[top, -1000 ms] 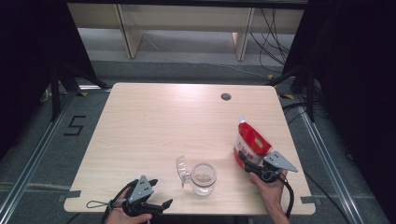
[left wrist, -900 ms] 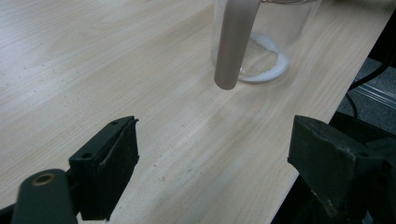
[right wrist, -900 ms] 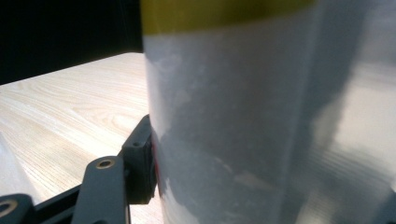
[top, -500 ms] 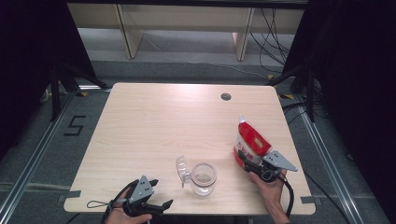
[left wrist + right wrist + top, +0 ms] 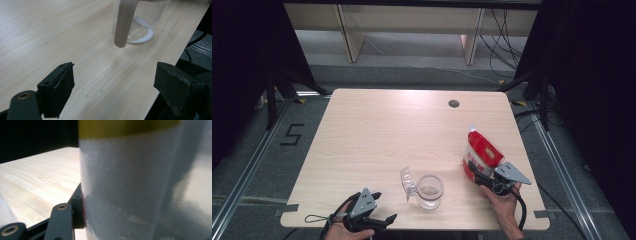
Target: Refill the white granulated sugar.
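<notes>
A red and white pouch (image 5: 480, 152) stands tilted near the table's right edge, and my right gripper (image 5: 482, 176) is shut on its lower part. In the right gripper view the pouch (image 5: 140, 185) looks white with a yellow band, and one black finger (image 5: 75, 215) presses on its side. A clear glass jar (image 5: 430, 190) with a little white powder (image 5: 142, 37) in its bottom stands at the front centre. Its lid (image 5: 407, 181) leans on the jar's left side. My left gripper (image 5: 379, 221) hovers open at the front edge, left of the jar, with nothing between its fingers (image 5: 58, 91).
The light wooden table (image 5: 377, 135) has a round cable hole (image 5: 454, 104) at its back right. Its front edge lies right under my left gripper. Black curtains hang on both sides, and a wooden shelf frame (image 5: 347, 35) stands behind the table.
</notes>
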Demonstrator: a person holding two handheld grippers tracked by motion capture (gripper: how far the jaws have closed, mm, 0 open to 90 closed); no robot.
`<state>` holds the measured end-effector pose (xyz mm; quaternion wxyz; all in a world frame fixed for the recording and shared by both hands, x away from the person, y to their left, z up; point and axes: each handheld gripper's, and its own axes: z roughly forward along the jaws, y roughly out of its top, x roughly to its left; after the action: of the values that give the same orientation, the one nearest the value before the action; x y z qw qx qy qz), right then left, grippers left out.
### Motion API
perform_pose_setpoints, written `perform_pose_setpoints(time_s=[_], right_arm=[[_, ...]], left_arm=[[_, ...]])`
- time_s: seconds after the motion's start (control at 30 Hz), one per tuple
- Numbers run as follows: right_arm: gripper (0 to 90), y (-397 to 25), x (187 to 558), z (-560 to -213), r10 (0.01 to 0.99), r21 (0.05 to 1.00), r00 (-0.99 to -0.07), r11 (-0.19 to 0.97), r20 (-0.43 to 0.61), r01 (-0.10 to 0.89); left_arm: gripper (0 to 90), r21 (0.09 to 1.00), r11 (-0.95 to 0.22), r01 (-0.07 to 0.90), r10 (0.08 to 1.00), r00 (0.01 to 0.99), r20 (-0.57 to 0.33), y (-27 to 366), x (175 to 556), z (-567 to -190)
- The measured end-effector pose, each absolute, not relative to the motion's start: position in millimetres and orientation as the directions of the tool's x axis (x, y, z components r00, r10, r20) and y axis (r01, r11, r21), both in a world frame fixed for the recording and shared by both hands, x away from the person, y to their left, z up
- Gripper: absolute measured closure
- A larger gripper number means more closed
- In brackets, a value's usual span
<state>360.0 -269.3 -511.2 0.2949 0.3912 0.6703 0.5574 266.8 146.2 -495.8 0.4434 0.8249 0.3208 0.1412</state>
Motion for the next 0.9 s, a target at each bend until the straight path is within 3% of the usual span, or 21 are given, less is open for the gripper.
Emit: perform_pose_setpoints(time_s=[0.1,0.43,0.5,0.57,0.9], right_arm=[[45.7,-269.0,357.3,-510.0,0.849,0.973,-0.522,0.044,0.083,0.226],[46.7,-269.8,350.4,-500.7,0.81,0.976,-0.586,0.115,0.015,0.184],[46.7,-265.8,347.6,-501.2,0.808,0.98,-0.587,0.082,0.04,0.18],[46.8,-266.0,346.6,-499.3,0.793,0.974,-0.609,0.13,0.009,0.184],[47.0,-259.7,339.4,-489.9,0.766,0.978,-0.643,0.138,-0.003,0.159]], left_arm=[[15.9,0.822,-0.4,0.406,0.657,0.752,-0.052,147.3,266.7,-494.7],[15.8,0.824,-0.393,0.409,0.657,0.751,-0.059,147.5,266.1,-494.0],[15.9,0.824,-0.395,0.406,0.656,0.753,-0.056,147.6,266.4,-493.8],[15.8,0.824,-0.395,0.406,0.656,0.753,-0.056,147.6,266.3,-493.8],[15.9,0.819,-0.403,0.408,0.658,0.751,-0.05,148.8,266.3,-493.1]])
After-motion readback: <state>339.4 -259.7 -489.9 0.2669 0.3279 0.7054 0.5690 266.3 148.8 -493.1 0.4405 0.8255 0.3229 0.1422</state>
